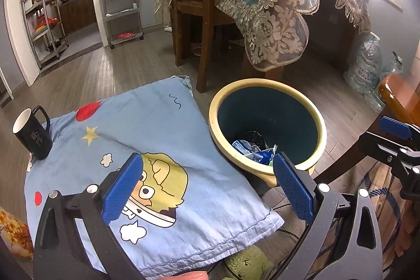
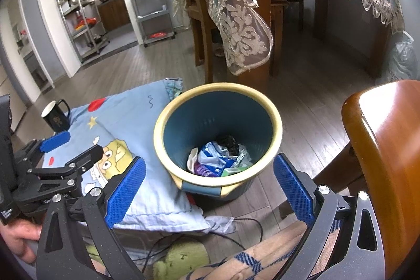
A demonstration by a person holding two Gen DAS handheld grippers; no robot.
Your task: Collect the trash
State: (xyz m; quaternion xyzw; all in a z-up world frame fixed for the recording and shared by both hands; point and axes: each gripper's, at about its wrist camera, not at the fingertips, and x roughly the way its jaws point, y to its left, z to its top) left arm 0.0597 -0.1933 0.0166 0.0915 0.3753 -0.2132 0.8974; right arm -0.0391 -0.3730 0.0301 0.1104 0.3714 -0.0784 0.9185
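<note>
A round bin with a cream rim [image 1: 265, 83] [image 2: 218, 87] and a dark blue inside stands on the floor beside a low table. Crumpled trash [image 2: 219, 159] [image 1: 253, 148], blue, white, black and green wrappers, lies at its bottom. My left gripper [image 1: 207, 185] is open and empty, above the table's right edge, next to the bin. My right gripper [image 2: 208, 189] is open and empty, just in front of the bin and above its near rim. The left gripper also shows in the right wrist view [image 2: 76, 148], and the right gripper at the edge of the left wrist view [image 1: 393, 135].
A light blue cartoon cloth [image 1: 147, 148] [image 2: 126, 122] covers the low table. A black mug [image 1: 32, 133] [image 2: 55, 116] stands at its far left corner. A wooden chair [image 2: 380, 148] is close on the right. A dining table with a lace cloth [image 1: 275, 4] stands behind. A green plush toy [image 2: 181, 261] lies on the floor.
</note>
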